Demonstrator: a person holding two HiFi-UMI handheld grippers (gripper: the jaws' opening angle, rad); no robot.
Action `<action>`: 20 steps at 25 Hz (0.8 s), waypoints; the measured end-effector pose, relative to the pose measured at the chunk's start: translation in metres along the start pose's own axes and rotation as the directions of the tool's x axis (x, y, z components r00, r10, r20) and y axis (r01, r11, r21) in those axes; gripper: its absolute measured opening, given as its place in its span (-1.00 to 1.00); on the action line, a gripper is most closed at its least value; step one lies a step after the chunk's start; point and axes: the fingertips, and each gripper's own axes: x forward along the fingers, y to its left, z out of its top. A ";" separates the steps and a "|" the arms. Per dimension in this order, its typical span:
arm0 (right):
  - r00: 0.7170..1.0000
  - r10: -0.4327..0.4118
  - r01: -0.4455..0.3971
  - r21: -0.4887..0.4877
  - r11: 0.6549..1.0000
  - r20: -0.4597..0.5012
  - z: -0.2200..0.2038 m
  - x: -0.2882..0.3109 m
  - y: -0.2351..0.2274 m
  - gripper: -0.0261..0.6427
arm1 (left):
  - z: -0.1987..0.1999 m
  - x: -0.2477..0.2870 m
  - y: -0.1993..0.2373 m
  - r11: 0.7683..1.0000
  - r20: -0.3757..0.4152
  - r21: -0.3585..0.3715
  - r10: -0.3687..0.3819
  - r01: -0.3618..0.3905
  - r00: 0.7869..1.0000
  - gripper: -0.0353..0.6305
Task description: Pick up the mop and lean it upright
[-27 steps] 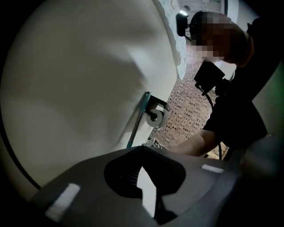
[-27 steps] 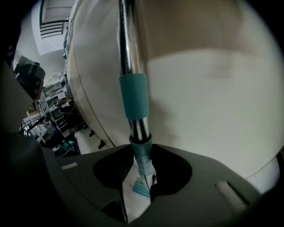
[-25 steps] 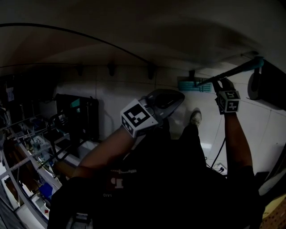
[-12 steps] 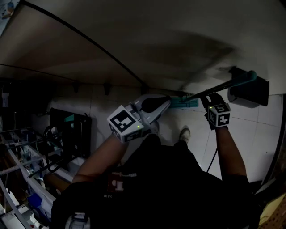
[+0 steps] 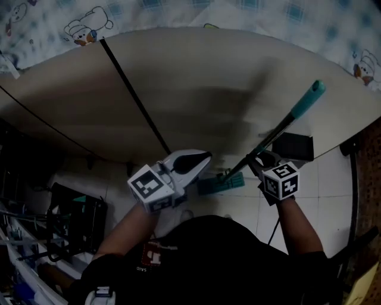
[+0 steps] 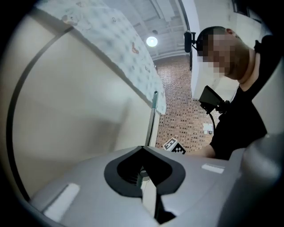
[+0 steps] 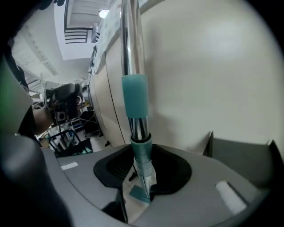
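Observation:
The mop stands steeply tilted against the beige wall panel (image 5: 196, 89). Its chrome pole (image 5: 277, 132) rises up and right to a teal grip (image 5: 309, 98), and the teal mop head (image 5: 221, 185) rests on the white floor tiles. My right gripper (image 5: 262, 159) is shut on the pole low down. In the right gripper view the pole (image 7: 132, 53) with its teal sleeve (image 7: 134, 95) runs up from between that gripper's (image 7: 142, 166) jaws. My left gripper (image 5: 205, 156) hovers left of the pole, shut and empty. The left gripper view shows this gripper (image 6: 142, 148) with the pole (image 6: 152, 122) beyond.
A dark box (image 5: 293, 146) sits at the wall's foot behind the mop. A black wire cart (image 5: 74, 208) and cluttered shelves stand at the left. A cable (image 5: 272, 229) trails on the tiles by the right arm. Patterned fabric (image 5: 178, 12) hangs above the panel.
The mop pole has swung from nearly level to steeply upright with the right gripper on it. The left gripper has risen alongside. The view has tipped up toward the wall.

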 end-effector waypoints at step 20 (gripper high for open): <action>0.971 0.178 -0.151 -0.171 0.974 0.157 0.242 -0.170 0.077 -0.50 | 0.165 -0.036 -0.033 0.976 0.184 0.218 -0.032 -0.009 0.982 -0.89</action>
